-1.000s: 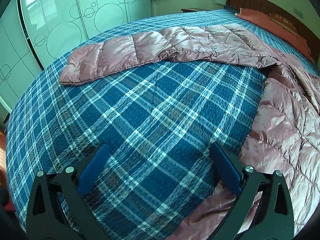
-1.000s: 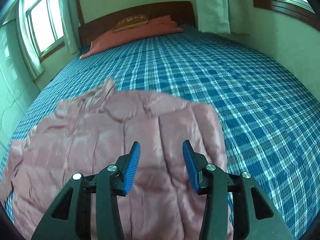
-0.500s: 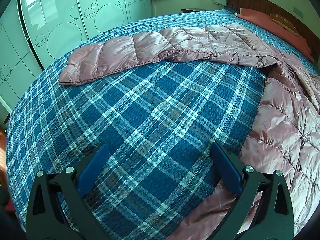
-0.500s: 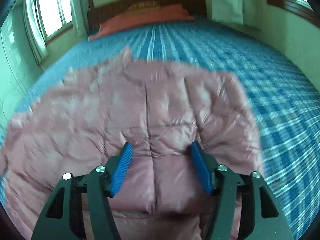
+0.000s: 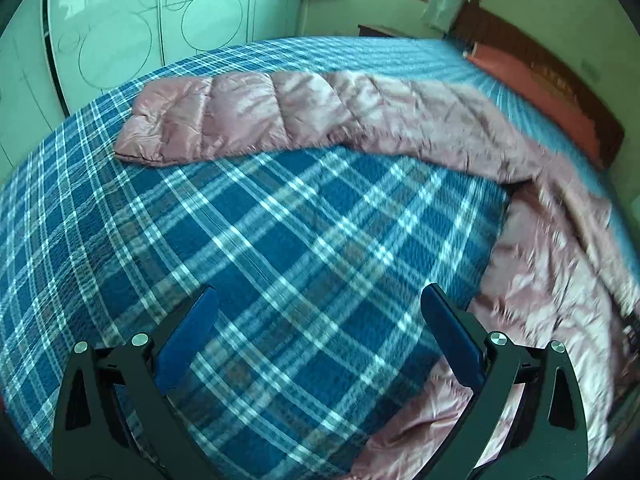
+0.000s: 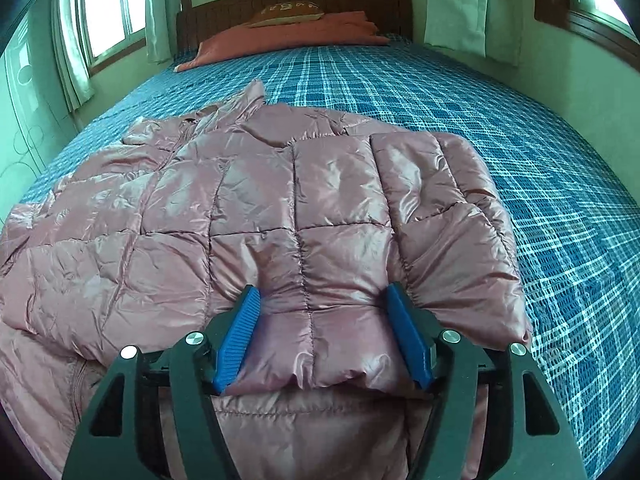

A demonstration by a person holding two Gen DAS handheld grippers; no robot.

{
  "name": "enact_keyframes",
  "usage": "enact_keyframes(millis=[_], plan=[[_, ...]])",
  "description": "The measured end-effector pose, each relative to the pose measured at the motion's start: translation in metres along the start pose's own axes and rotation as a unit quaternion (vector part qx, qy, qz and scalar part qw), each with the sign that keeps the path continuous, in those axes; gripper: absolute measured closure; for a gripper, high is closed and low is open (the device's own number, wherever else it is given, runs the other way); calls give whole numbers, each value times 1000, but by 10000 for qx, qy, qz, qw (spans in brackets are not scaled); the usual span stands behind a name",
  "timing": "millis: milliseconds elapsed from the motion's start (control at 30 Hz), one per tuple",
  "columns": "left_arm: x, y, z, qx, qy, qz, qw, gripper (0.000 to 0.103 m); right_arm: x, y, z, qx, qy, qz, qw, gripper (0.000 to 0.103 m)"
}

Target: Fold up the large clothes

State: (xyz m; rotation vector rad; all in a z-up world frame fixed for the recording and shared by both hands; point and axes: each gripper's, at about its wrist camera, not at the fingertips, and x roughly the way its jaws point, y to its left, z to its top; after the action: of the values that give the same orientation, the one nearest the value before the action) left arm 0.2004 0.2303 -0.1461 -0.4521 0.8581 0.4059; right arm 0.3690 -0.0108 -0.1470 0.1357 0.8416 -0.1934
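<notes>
Pink jacket (image 6: 248, 216) on the plaid bed (image 5: 280, 240); no writing is legible.
Right gripper (image 6: 322, 312): jaws just widened, straddling the folded sleeve (image 6: 440, 216), grip unclear. Left gripper (image 5: 318, 316): jaws released; its view alone shows the outstretched sleeve (image 5: 208, 120).

wrist views angled down, sharing jacket (image 5: 400, 120) (close)

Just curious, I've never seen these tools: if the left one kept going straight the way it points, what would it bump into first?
Probably the blue plaid bedspread. The left gripper tilts down at bare cover between its open fingers; the pink puffer jacket lies off to the right.
</notes>
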Motion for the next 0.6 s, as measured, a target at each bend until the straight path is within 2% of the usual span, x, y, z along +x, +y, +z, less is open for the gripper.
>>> enact_keyframes(millis=[67,167,233,300,400,467,500,533,600], plan=[[4,20,14,-232,-43,-148,9996,2,0,-2,-1,8,-26,46,10000,36],[11,56,39,-714,-267,-176,9969,4,-2,2,-1,-48,-40,-6,10000,35],[19,85,55,-1038,-429,-264,9933,12,-2,2,-2,-52,-46,-6,10000,35],[32,118,71,-1430,-470,-401,9878,16,-2,1,-1,-44,-53,5,10000,35],[45,160,90,-1970,-634,-712,9758,16,-2,1,-1,-47,-63,0,10000,34],[52,179,102,-2162,-651,-832,9706,16,-2,1,-3,-48,-68,-8,10000,34],[53,189,108,-2248,-676,-756,9691,27,-2,2,-3,-49,-75,-10,10000,34],[54,197,112,-2330,-713,-544,9683,46,-2,1,-3,-50,-75,-6,10000,34],[63,209,123,-2446,-689,-436,9662,63,-2,1,-2,-50,-77,-5,10000,34]])
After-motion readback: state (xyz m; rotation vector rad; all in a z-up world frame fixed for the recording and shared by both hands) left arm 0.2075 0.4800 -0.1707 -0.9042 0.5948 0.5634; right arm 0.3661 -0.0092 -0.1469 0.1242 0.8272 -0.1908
